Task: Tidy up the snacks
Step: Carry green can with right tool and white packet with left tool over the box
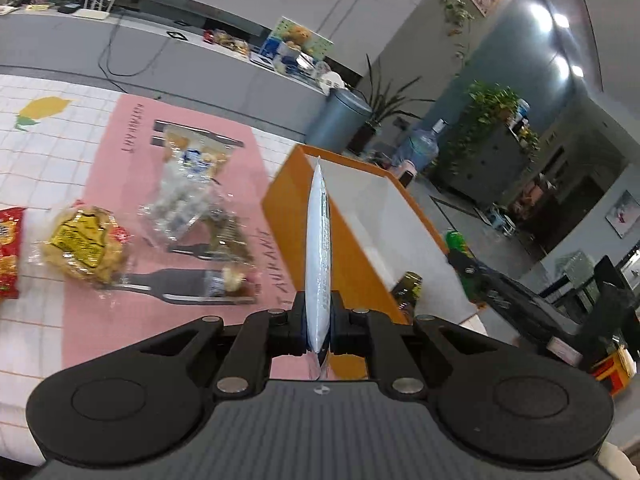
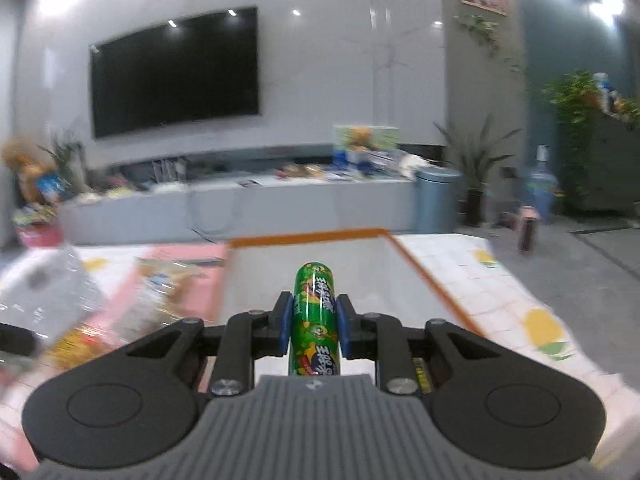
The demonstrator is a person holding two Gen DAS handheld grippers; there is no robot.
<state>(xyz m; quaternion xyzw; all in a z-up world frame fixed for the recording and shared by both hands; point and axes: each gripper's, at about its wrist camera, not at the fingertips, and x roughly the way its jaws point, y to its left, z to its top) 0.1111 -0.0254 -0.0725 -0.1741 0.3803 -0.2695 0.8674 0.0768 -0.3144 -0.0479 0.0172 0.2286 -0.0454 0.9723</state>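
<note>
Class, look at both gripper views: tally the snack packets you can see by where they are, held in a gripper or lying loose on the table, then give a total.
Held in a gripper: 2 (white packet in the left gripper, green packet in the right gripper)
Lying on the table: 4 (red packet, yellow packet, clear bag of white pieces, clear bag of tan snacks)
Total: 6

right claw (image 2: pixel 313 322) | grips green snack tube (image 2: pixel 315 320) | above orange-rimmed box (image 2: pixel 424 270)

Bright ceiling lights, fisheye warp, motion blur
</note>
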